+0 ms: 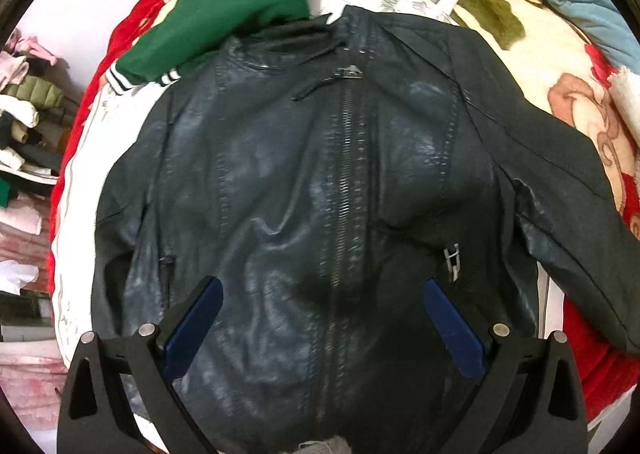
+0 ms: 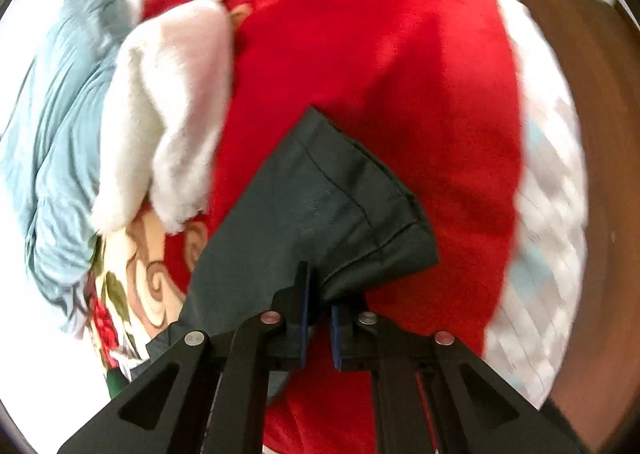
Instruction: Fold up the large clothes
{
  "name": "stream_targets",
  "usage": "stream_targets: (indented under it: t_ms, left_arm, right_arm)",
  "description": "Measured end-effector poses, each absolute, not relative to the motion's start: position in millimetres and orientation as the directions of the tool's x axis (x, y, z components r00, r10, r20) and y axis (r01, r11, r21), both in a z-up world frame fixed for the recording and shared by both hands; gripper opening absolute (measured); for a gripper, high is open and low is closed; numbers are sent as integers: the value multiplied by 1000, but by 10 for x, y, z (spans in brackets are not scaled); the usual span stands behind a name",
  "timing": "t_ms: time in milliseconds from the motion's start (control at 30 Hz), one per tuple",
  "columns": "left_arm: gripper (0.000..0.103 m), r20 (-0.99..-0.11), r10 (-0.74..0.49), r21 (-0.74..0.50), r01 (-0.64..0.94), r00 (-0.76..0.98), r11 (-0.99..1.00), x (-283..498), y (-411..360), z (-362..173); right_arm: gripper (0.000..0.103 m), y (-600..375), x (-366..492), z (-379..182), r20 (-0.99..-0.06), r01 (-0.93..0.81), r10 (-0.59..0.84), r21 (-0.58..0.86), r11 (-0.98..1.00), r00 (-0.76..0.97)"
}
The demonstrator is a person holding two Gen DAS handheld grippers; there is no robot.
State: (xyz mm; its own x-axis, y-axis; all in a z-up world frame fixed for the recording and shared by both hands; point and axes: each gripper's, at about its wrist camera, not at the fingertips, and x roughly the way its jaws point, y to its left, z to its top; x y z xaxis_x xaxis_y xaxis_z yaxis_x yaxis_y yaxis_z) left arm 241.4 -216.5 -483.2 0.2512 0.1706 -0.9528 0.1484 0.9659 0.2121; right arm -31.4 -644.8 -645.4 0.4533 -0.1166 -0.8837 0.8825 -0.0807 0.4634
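Risk: my right gripper [image 2: 318, 304], clamped on the jacket's sleeve cuff [image 2: 360, 214], may lose the slick leather. Jacket [image 1: 320, 174] lies flat on the bed blanket [image 2: 380, 74] under my wide-open left gripper [image 1: 322, 290].

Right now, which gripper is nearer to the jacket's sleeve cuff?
Right. The right gripper has its jaws nearly shut on the edge of the sleeve cuff. The left gripper is open over the jacket's front, near the zipper.
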Motion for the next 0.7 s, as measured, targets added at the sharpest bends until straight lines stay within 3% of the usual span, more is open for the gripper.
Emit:
stream_targets:
  t_ms: [100,233,333,700]
  left_arm:
    - [103,-957,162,203,156,238,967,2451,-2228,-4939]
    - [103,-960,156,198,173,231,965,2491,-2294,-5055]
    - [103,-960,151,196,179,235,964,2498,-2296,-5075]
    - [103,-964,138,166,108,228,980,2563,-1876,-4948]
  right_arm:
    - [18,-6621,-160,-6819,-876,870,-37,481,-109,480]
    - [14,-6663,-117,-6864,-844,832,-74,536,-144,531]
    - [3,-6605,-36,-6658,-854,849,-152,515,-118,497]
    - [3,-6345,535,-5204,-748,803,-303,582,130,591]
